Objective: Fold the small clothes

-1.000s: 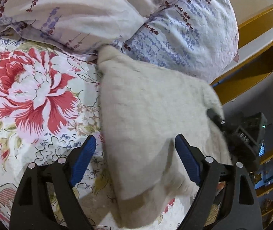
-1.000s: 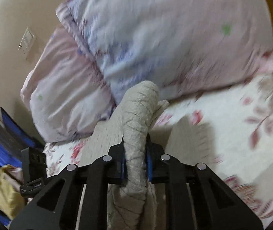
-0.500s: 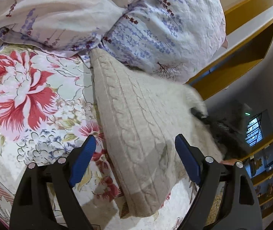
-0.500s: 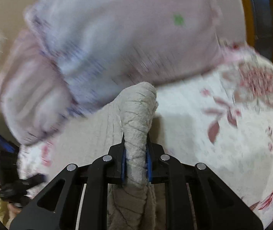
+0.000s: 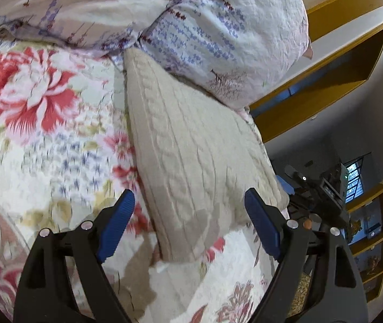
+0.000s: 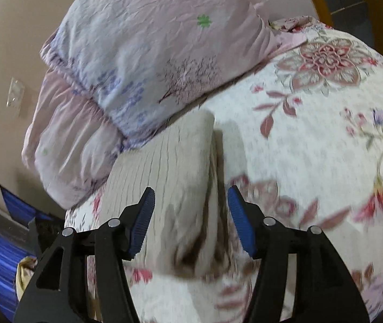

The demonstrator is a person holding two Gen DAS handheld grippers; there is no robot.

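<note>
Left hand-held gripper (image 5: pixel 188 228) hovers with jaws wide apart over the folded cream sweater (image 5: pixel 191 156), which lies on the flowered bedspread (image 5: pixel 43 140) with its far end against the pillows (image 5: pixel 218 27). Seen from the right wrist, the right hand-held gripper (image 6: pixel 190 218) is also spread wide, holding nothing, above the sweater's (image 6: pixel 162 177) near edge.

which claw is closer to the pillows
Hard to call, roughly even. Both claws, left and right, are open above the near end of the folded knit, whose far end reaches the pillows.
</note>
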